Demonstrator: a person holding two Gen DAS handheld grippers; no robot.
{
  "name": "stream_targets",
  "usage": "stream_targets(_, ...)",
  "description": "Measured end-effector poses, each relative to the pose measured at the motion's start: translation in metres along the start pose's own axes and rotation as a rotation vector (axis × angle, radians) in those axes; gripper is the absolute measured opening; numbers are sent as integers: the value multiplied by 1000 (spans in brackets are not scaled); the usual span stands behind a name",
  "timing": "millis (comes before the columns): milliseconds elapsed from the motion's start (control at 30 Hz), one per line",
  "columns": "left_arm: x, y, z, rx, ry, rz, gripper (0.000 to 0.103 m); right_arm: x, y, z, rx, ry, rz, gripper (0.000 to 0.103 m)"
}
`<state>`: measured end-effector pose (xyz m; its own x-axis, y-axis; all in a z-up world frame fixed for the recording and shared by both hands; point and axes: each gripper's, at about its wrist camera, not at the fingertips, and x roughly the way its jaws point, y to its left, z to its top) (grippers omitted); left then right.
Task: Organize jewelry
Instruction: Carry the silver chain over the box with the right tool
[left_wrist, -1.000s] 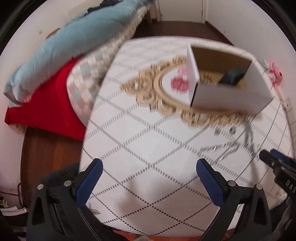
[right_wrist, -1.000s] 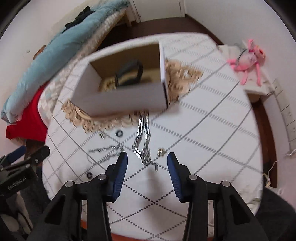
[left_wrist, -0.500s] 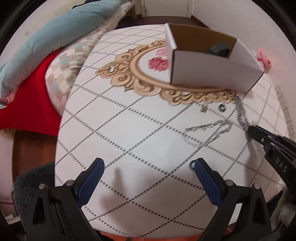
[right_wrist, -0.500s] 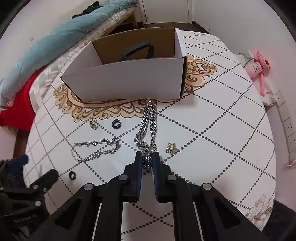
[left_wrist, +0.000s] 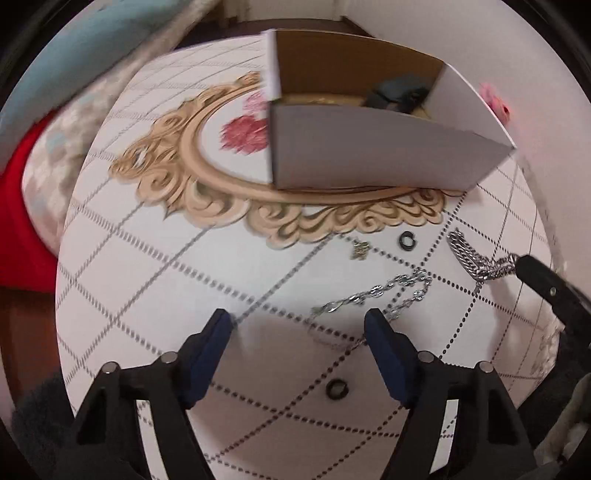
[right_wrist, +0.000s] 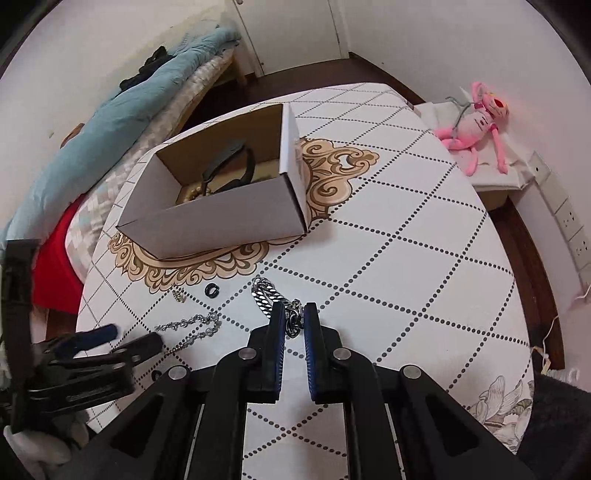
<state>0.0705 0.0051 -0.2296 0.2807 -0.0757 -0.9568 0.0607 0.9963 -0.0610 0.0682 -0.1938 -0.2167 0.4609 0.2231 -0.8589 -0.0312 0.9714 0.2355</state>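
Observation:
My right gripper (right_wrist: 294, 314) is shut on a thick silver chain (right_wrist: 266, 295), lifted a little off the table; the chain also shows in the left wrist view (left_wrist: 466, 254). My left gripper (left_wrist: 298, 323) is open and empty, its fingers around one end of a thin silver chain (left_wrist: 373, 293), also seen in the right wrist view (right_wrist: 192, 326). A white cardboard box (right_wrist: 218, 218) with a black band (right_wrist: 231, 168) inside stands behind. Black rings (left_wrist: 406, 240) (left_wrist: 337, 388) and a small gold piece (left_wrist: 360, 250) lie on the table.
The table has a white cloth with dotted diamonds and a gold ornament (left_wrist: 177, 166). A bed with blue bedding (right_wrist: 122, 122) and a red cover is on the left. A pink plush toy (right_wrist: 476, 129) lies on a side stand at right.
My right gripper has drawn back and up with the thick chain, pulling it away from the box. My left gripper has moved forward to the thin chain and narrowed.

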Motion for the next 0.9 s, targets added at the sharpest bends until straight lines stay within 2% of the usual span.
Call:
stream_targets(33,1,-8,1,36,-4,14,69,1,-1,0,5,2,-2,10)
stream_targets(67,1,-14,1,60,-13,24,60,2,-2,-1,7,3,-2,10)
stream_targets(100,0,-21,1,91,-28,25,46,2,-3,-1,13,5,-2,10)
stream_targets(133,-2,-27,2,115,-34,14,36,2,-4,-1,15,5,-2,10)
stream_targets(167,-2,-32,4,132,-34,7,14,3,-5,-1,17,4,-5,10)
stream_targets(200,-2,-36,5,140,-28,-4,5,3,-6,-1,19,4,-5,10)
stream_targets(333,-3,-38,13,105,-15,-87,4,2,-9,0,34,2,3,10)
stream_targets(500,-23,-24,20,39,-63,-140,4,-11,-7,6,35,-23,22,10)
stream_targets(900,-94,-1,44,-13,-201,-211,4,-48,10,36,5,-52,127,10)
